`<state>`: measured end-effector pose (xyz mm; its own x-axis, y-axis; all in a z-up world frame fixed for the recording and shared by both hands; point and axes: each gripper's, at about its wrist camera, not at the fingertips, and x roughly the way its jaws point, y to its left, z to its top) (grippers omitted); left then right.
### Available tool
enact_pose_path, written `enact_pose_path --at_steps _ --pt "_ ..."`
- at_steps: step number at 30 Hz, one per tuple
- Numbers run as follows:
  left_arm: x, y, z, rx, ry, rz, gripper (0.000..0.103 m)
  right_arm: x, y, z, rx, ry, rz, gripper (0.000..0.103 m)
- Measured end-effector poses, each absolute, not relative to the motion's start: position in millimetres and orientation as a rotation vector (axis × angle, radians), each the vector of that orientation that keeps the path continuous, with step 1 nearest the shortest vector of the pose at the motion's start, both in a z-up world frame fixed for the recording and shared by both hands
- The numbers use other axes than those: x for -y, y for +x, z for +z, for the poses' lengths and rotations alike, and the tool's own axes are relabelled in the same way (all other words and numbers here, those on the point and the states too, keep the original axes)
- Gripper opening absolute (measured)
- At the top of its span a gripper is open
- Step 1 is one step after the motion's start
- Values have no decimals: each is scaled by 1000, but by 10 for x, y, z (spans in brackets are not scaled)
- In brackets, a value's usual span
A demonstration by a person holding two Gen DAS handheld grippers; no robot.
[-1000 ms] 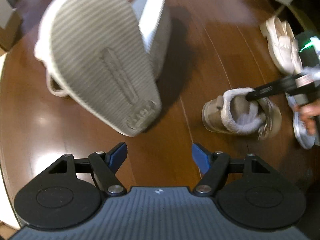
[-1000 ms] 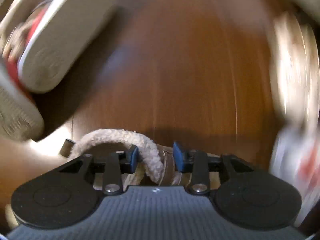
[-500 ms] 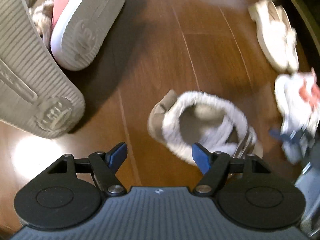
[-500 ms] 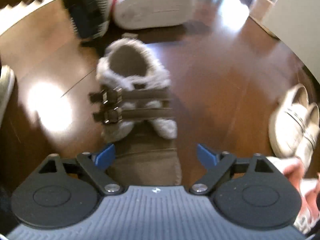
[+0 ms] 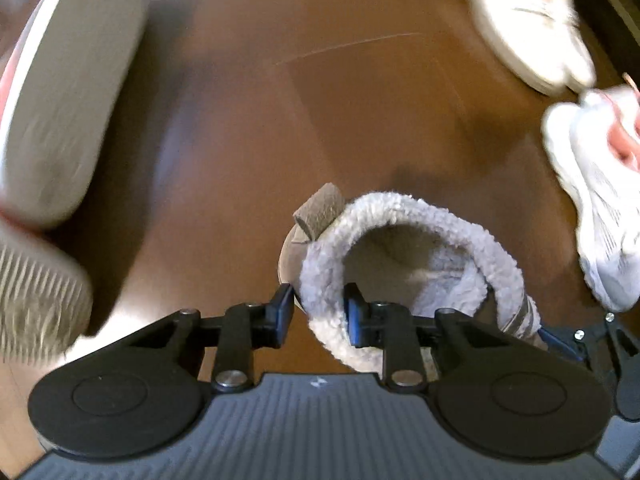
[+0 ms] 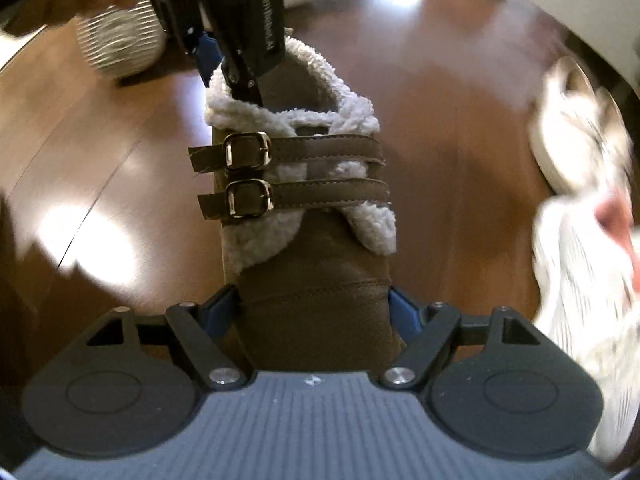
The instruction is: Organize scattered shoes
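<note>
A tan suede boot with a white fleece lining and two buckled straps (image 6: 304,200) stands on the wooden floor. My left gripper (image 5: 318,314) is shut on the boot's fleece collar (image 5: 320,280) at the heel side; it also shows in the right wrist view (image 6: 236,64) at the boot's far rim. My right gripper (image 6: 314,308) has its jaws on both sides of the boot's toe (image 6: 316,320), touching it.
A cream loafer (image 5: 528,28) and a white sneaker with pink (image 5: 600,200) lie to the right. Large ribbed soles of other shoes (image 5: 60,120) lie at the left. A ribbed sole (image 6: 120,44) shows far left in the right wrist view.
My left gripper moved onto the boot and shut on its fleece collar. My right gripper let go of the collar, drew back to the toe and closed in around it.
</note>
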<state>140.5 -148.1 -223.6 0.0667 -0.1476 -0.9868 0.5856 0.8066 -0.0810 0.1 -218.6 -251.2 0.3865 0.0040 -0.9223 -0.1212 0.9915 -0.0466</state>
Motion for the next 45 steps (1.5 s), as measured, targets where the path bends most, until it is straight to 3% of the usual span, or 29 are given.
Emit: enact_pose_path --at_steps 8,15,18,21,25,28,33,36,39,40,45 --pt "2082 1177 -2170 -1242 590 -681 32 2367 -61 -2470 -1243 120 -92 77" --pt "1935 1212 -2181 -1220 624 -637 33 2200 108 -2449 -1260 139 -34 77" --pt "1895 1217 -2164 -1215 611 -650 47 2111 127 -2477 -1291 77 -22 81" --pt "1775 1173 -1967 -1176 600 -706 48 2180 60 -2290 -1234 58 26 82" --pt "1314 1077 -1457 -1082 578 -756 60 2480 60 -1926 -1119 136 2 90" --pt "761 1044 -1085 -1026 547 -678 60 2645 268 -1560 -1022 134 54 89" --pt "-444 1127 -668 -1032 422 -364 60 2103 822 -1236 -938 31 391 88" --pt "-1065 1360 -434 -1012 306 -221 66 1475 1271 -1081 -886 -82 632 90" --pt "-1305 1661 -210 -941 273 -176 70 845 1604 -1024 -842 -232 784 94" --pt "-1325 1753 -187 -917 272 -187 79 634 1734 -1041 -824 -288 816 94" --pt "-1337 2280 -259 -891 334 -338 80 27 2145 -1098 -818 -373 931 95"
